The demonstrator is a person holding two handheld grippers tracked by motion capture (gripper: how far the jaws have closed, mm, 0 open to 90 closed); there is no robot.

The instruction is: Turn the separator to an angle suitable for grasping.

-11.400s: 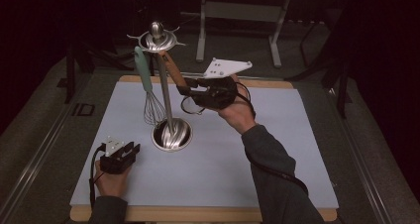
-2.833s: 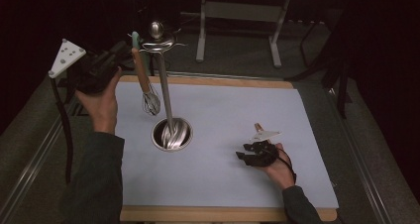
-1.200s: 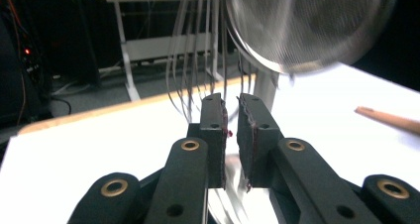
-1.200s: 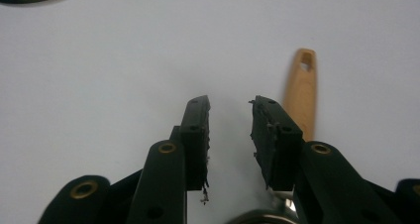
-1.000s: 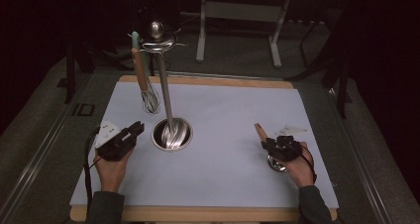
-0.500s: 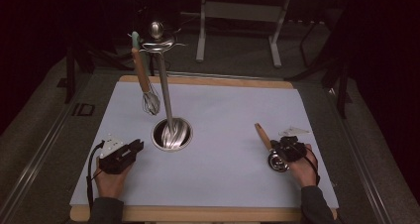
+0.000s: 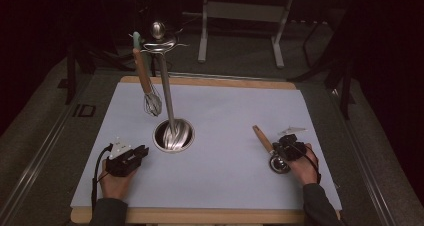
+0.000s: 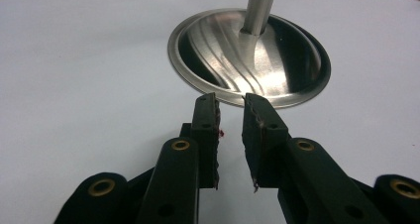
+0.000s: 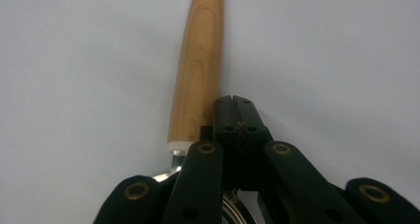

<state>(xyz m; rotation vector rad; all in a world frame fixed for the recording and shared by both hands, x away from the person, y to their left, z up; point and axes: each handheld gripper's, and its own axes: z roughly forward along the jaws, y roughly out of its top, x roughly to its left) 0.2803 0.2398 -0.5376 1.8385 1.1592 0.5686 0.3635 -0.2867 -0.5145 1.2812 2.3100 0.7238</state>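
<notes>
White mat (image 7: 225, 116) w/ steel stand (image 7: 172, 135) — left gripper (image 8: 230, 107) ajar, right gripper (image 9: 237, 102) clenched beside wood-handled utensil (image 9: 198, 70).

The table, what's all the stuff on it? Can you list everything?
Pale blue mat: one, covering the wooden tabletop.
Shiny steel utensil stand with round dish base: one, silver, left of the mat's middle, post rising to a knob.
Wire whisk with wooden and mint-green handle: one, hanging from the stand's top, left side.
Wooden-handled metal utensil: one, lying flat at the right, its metal head under the right tongs.
Left tongs: black, jaws slightly apart, empty, pointing at the stand's base.
Right tongs: black, jaws closed, beside the wooden handle, not gripping it.
Hands: two, at the near edge.
</notes>
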